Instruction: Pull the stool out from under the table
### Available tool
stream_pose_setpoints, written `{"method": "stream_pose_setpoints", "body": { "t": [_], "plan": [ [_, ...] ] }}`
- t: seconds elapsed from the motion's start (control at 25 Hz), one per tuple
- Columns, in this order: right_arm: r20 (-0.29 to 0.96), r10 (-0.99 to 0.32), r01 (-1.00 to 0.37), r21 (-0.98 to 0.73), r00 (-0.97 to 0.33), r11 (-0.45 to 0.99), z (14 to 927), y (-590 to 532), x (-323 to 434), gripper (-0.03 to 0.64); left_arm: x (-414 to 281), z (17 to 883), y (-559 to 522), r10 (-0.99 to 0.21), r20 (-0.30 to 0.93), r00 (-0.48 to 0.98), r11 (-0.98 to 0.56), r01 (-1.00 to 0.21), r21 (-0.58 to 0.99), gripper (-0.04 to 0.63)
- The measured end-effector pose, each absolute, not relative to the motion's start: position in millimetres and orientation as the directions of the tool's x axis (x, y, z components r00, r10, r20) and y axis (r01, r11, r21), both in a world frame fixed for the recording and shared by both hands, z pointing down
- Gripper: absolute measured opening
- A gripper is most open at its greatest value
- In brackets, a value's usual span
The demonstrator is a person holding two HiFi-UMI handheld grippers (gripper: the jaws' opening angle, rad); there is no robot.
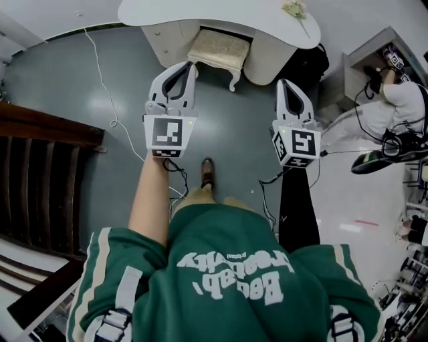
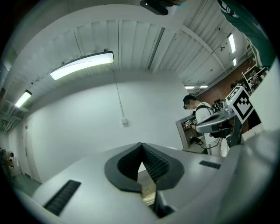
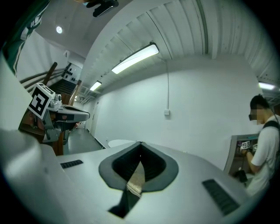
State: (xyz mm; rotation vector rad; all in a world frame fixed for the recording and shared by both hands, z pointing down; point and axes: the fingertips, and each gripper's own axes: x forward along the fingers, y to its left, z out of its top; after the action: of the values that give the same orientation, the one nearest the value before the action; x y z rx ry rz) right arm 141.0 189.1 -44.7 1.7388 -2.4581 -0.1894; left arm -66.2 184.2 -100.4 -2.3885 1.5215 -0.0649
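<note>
A stool [image 1: 219, 51] with a cream cushion and curved white legs stands tucked in the knee gap of a white dressing table [image 1: 194, 12] at the top of the head view. My left gripper [image 1: 189, 65] is shut and empty, its tip just short of the stool's front left corner. My right gripper [image 1: 283, 83] is also shut and empty, further right and a little back from the stool. In the left gripper view the jaws [image 2: 141, 144] meet at the tip, and a bit of the cushion shows through the slit. In the right gripper view the jaws [image 3: 140, 143] are closed too.
A dark wooden staircase rail [image 1: 47, 127] runs along the left. A white cable [image 1: 100, 73] trails over the grey floor. At the right a person [image 1: 394, 110] in a white shirt stands by a cabinet [image 1: 374, 60]. My shoe [image 1: 208, 172] is on the floor below the stool.
</note>
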Motion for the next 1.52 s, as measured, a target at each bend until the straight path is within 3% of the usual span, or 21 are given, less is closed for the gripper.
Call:
{"method": "stream_pose_setpoints", "body": {
  "t": [0.52,1.52],
  "plan": [
    [0.077,-0.959,-0.946,0.160,-0.273,0.282,-27.2,78.1,129.4,0.009,-84.5,-92.5,55.5,-0.874,-0.100,0.476,-0.435,-0.857,-0.277,0.014],
    [0.108,-0.927,-0.921,0.121,-0.359,0.371,12.7,-156.9,152.4,0.009,-44.8,-54.2,-161.7,-0.888,-0.084,0.451,-0.418,-0.871,-0.257,0.014]
  ]
}}
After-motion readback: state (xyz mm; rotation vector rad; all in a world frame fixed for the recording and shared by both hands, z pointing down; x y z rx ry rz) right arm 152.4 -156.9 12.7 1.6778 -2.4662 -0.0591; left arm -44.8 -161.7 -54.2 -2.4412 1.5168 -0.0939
